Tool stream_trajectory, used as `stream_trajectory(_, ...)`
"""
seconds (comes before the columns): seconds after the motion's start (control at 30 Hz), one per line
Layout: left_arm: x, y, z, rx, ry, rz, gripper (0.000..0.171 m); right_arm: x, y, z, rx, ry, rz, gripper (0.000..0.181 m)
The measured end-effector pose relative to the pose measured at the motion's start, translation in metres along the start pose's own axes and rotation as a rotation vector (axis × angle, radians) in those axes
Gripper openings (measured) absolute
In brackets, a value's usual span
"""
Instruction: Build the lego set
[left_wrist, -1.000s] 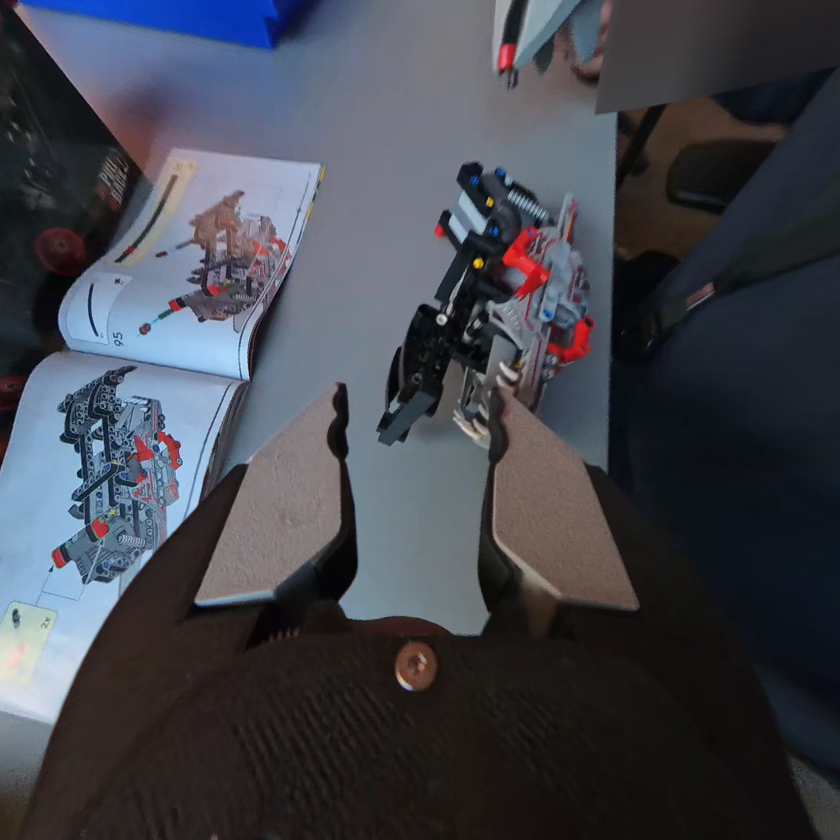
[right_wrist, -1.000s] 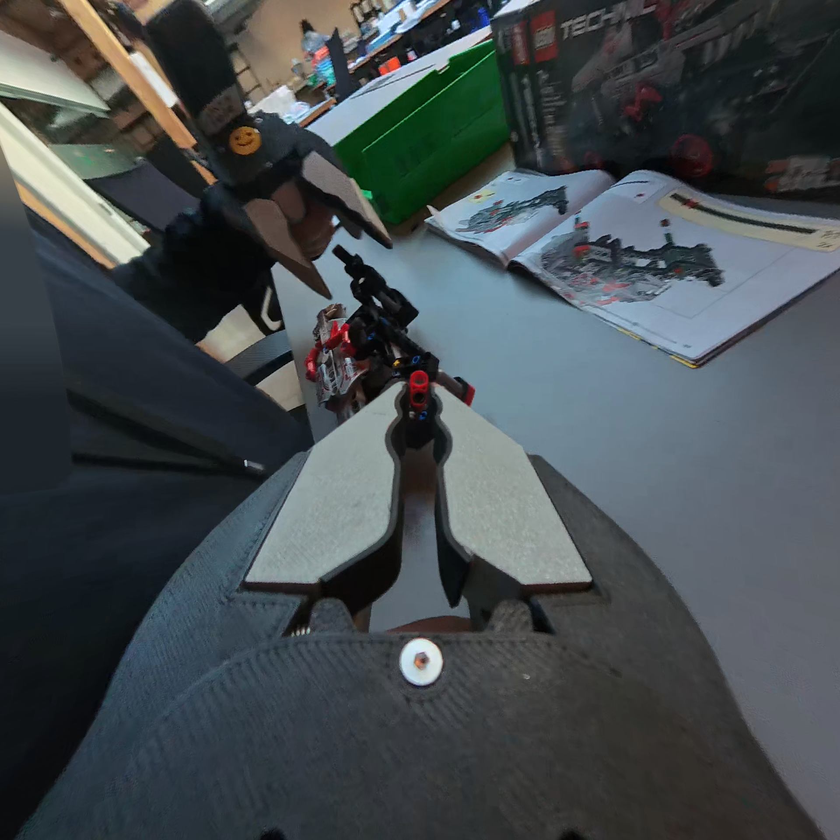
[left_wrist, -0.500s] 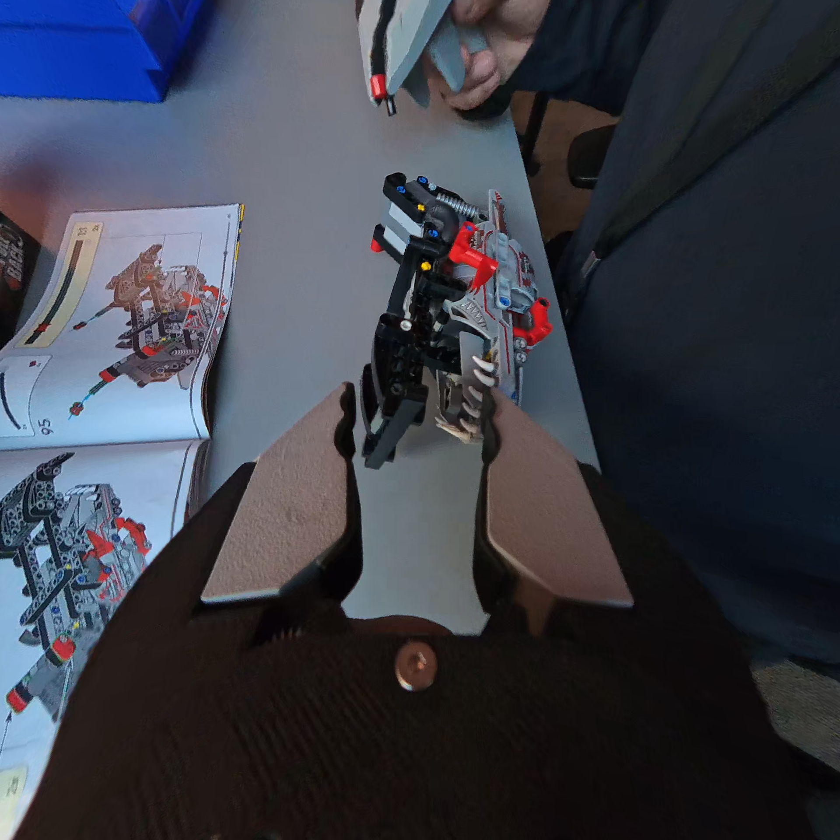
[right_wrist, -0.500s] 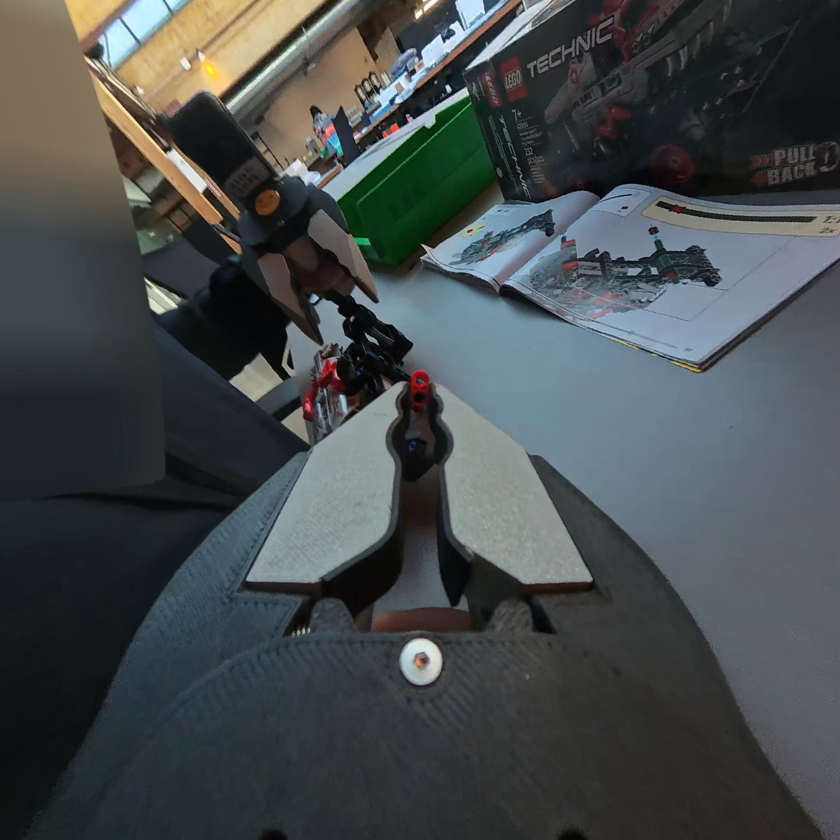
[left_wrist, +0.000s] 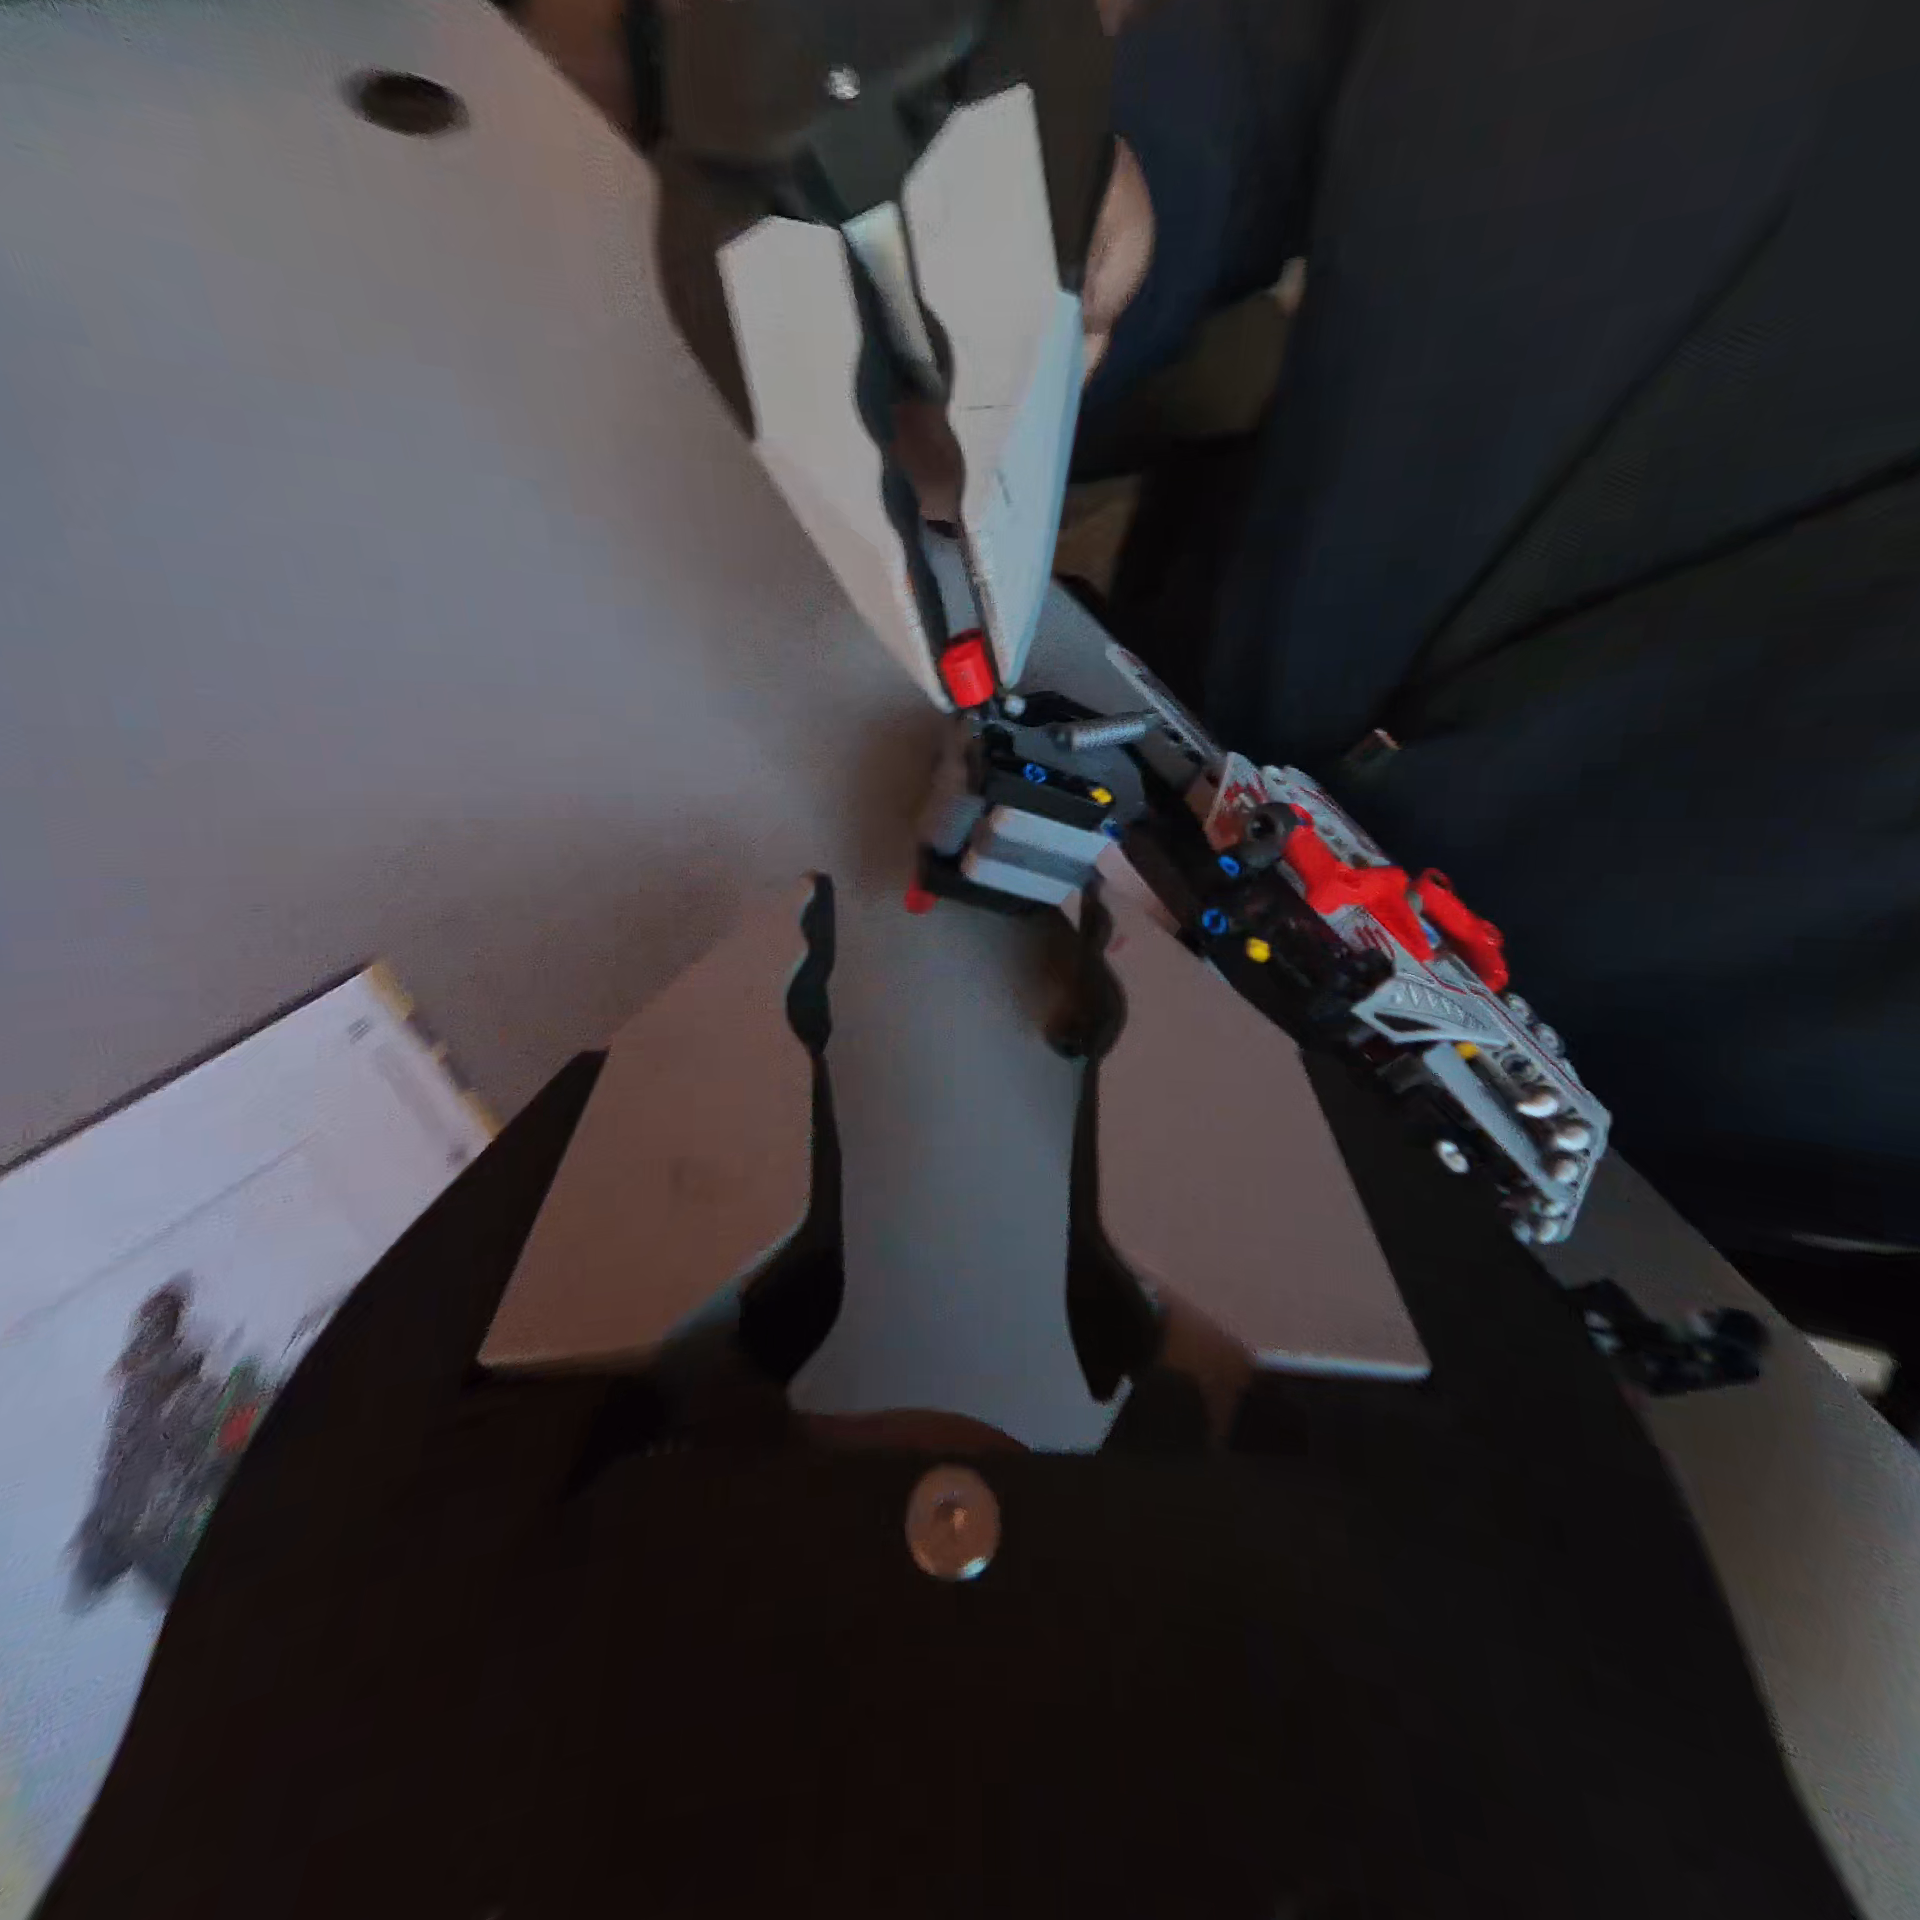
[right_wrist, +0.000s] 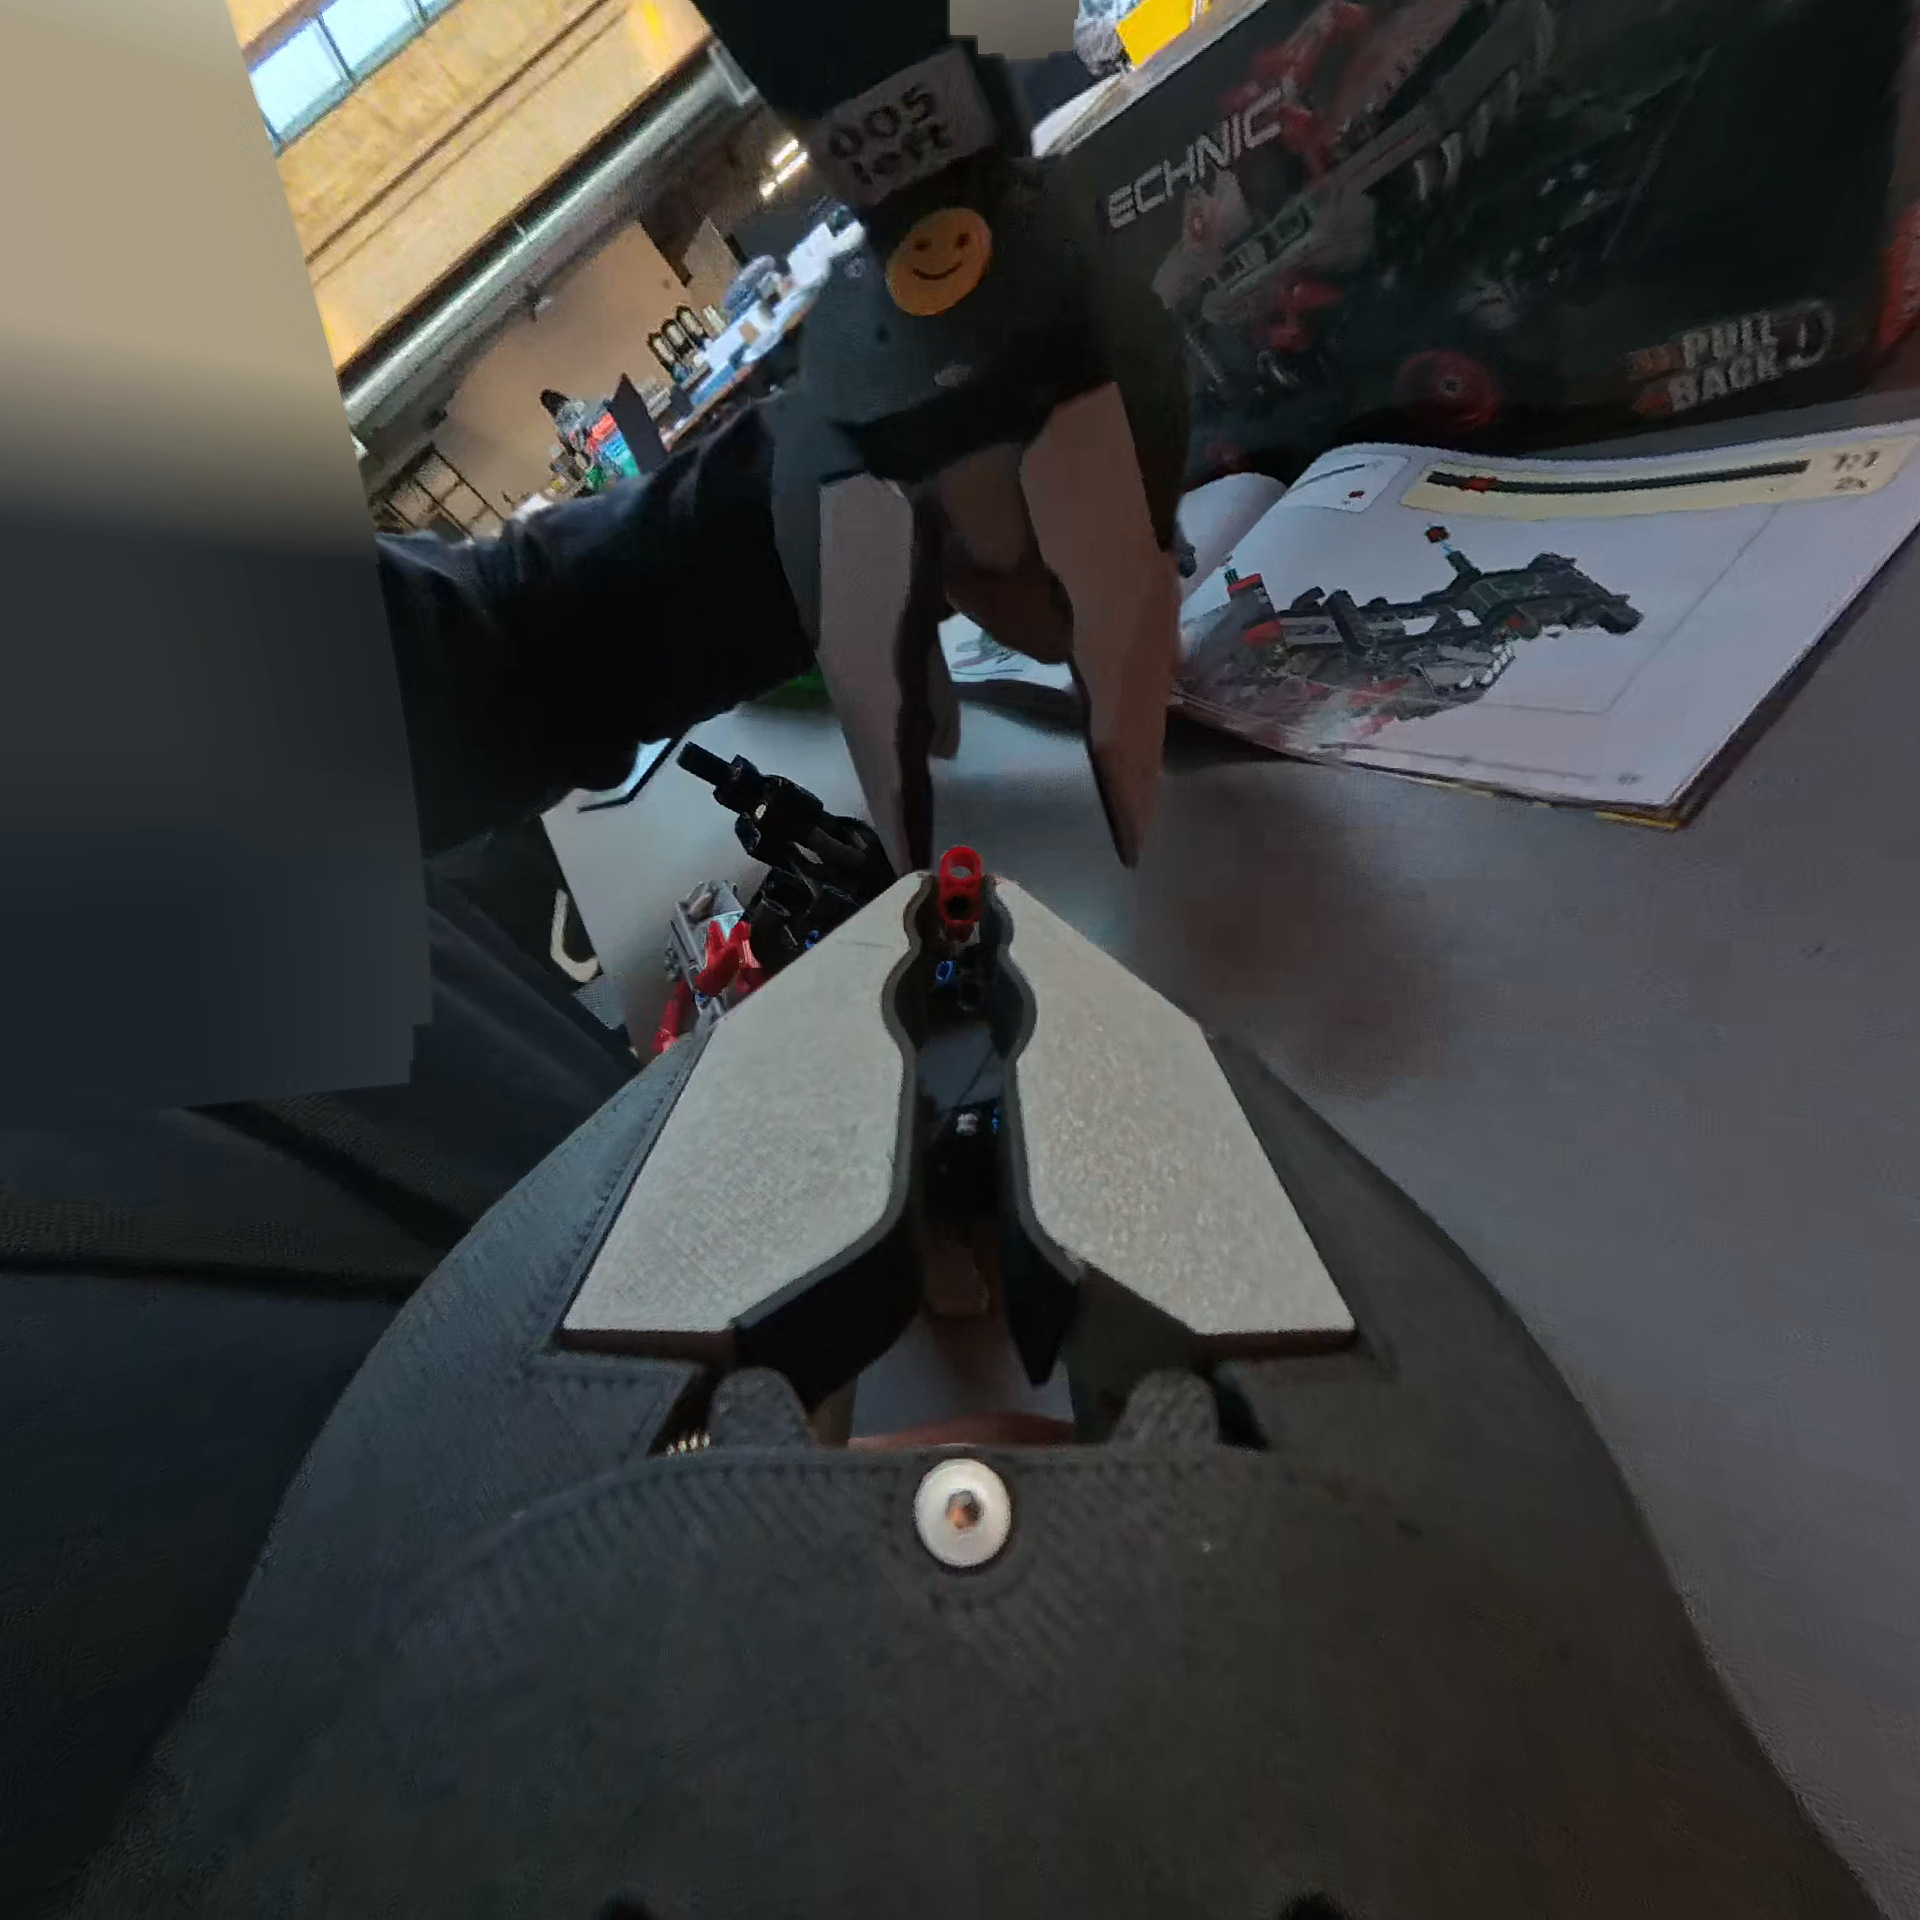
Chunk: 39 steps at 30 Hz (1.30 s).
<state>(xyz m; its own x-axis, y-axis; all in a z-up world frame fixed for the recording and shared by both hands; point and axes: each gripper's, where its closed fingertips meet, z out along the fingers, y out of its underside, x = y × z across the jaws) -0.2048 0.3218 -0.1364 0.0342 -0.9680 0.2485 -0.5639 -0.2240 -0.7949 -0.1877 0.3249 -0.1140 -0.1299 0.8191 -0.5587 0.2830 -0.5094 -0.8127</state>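
Observation:
The half-built lego model (left_wrist: 1340, 935), black, grey and red, lies along the table's right edge; it also shows in the right wrist view (right_wrist: 769, 894). My left gripper (left_wrist: 956, 914) is open and empty, its fingertips just short of the model's grey-and-black end block. It also shows in the right wrist view (right_wrist: 1013, 821), pointing down at the table. My right gripper (right_wrist: 961, 904) is shut on a black rod with a red end (right_wrist: 958, 871). In the left wrist view the right gripper (left_wrist: 961, 675) comes down from above, with the red end (left_wrist: 964, 665) right at the model's top end.
The open instruction booklet (right_wrist: 1538, 623) lies on the grey table (right_wrist: 1507, 1091), also in the left wrist view (left_wrist: 208, 1195). The dark set box (right_wrist: 1507, 208) stands behind it. A small black piece (left_wrist: 1673, 1345) lies near the table edge. A person's dark clothing (left_wrist: 1558, 416) fills the right. The grippers are tip to tip, or close to it.
My left gripper has swung forward along the model to its far end, still open. My right gripper has come in close with the red-ended rod, down to the model's top end.

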Motion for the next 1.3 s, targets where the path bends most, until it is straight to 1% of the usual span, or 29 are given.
stream_trajectory(0.07,-0.001,0.006,0.017,-0.019,0.088,0.012,0.042,-0.001,0.0,0.0,0.013,-0.007,0.055,0.003)
stream_trajectory(0.13,0.004,0.009,0.027,-0.014,0.161,0.038,0.042,-0.002,0.002,-0.001,0.009,0.0,0.058,0.003)
stream_trajectory(0.23,0.011,0.006,0.033,0.039,0.247,0.047,0.036,-0.006,0.006,-0.002,-0.007,0.011,-0.009,0.003)
stream_trajectory(0.33,0.014,0.005,0.037,0.037,0.287,0.021,0.033,-0.01,0.009,-0.005,-0.024,0.048,-0.136,0.003)
stream_trajectory(0.4,0.017,0.004,0.04,0.038,0.287,0.03,0.032,-0.012,0.012,-0.009,-0.036,0.076,-0.226,0.003)
stream_trajectory(0.43,0.019,0.004,0.042,0.037,0.284,0.029,0.027,-0.014,0.013,-0.011,-0.037,0.086,-0.255,0.003)
stream_trajectory(0.53,0.028,0.01,0.052,-0.013,0.257,-0.021,0.011,-0.017,0.024,-0.016,-0.079,0.097,-0.255,0.003)
stream_trajectory(0.6,0.037,0.015,0.062,-0.041,0.214,-0.059,0.0,-0.026,0.025,-0.019,-0.07,0.077,-0.248,0.004)
stream_trajectory(0.67,0.038,0.017,0.065,-0.03,0.134,-0.098,0.0,-0.031,0.031,-0.02,-0.093,0.054,-0.235,0.003)
stream_trajectory(0.73,0.032,0.014,0.06,0.007,0.066,-0.136,0.011,-0.031,0.035,-0.022,-0.104,0.053,-0.221,0.003)
stream_trajectory(0.77,0.031,0.012,0.057,0.024,0.061,-0.163,0.016,-0.029,0.035,-0.023,-0.107,0.057,-0.213,0.003)
stream_trajectory(0.83,0.029,0.009,0.05,0.031,0.042,-0.238,0.035,-0.027,0.035,-0.025,-0.107,0.08,-0.229,0.003)
stream_trajectory(0.87,0.028,0.008,0.047,0.034,0.02,-0.246,0.04,-0.028,0.033,-0.026,-0.101,0.089,-0.245,0.003)
stream_trajectory(0.9,0.026,0.006,0.042,0.045,-0.019,-0.212,0.047,-0.028,0.032,-0.026,-0.101,0.094,-0.257,0.003)
stream_trajectory(0.93,0.021,0.002,0.037,0.076,-0.064,-0.148,0.06,-0.029,0.031,-0.025,-0.102,0.094,-0.264,0.003)
stream_trajectory(0.97,0.017,-0.007,0.032,0.127,-0.095,-0.077,0.058,-0.031,0.03,-0.024,-0.094,0.093,-0.273,0.003)
stream_trajectory(1.0,0.018,-0.016,0.03,0.167,-0.065,-0.003,0.053,-0.032,0.029,-0.022,-0.083,0.089,-0.283,0.003)
stream_trajectory(1.03,0.022,-0.021,0.033,0.179,0.004,0.048,0.055,-0.033,0.029,-0.02,-0.081,0.094,-0.294,0.003)
stream_trajectory(1.07,0.025,-0.022,0.038,0.156,0.081,0.073,0.058,-0.032,0.03,-0.018,-0.084,0.102,-0.305,0.003)
stream_trajectory(1.1,0.024,-0.022,0.045,0.13,0.142,0.086,0.057,-0.032,0.031,-0.017,-0.086,0.111,-0.316,0.003)
stream_trajectory(1.2,0.027,-0.022,0.059,0.086,0.316,0.061,0.058,-0.031,0.03,-0.019,-0.073,0.143,-0.316,0.003)
stream_trajectory(1.27,0.036,-0.02,0.059,0.076,0.422,0.049,0.046,-0.028,0.031,-0.021,-0.069,0.159,-0.291,0.003)
stream_trajectory(1.3,0.038,-0.019,0.059,0.073,0.446,0.041,0.044,-0.029,0.031,-0.021,-0.068,0.153,-0.285,0.003)
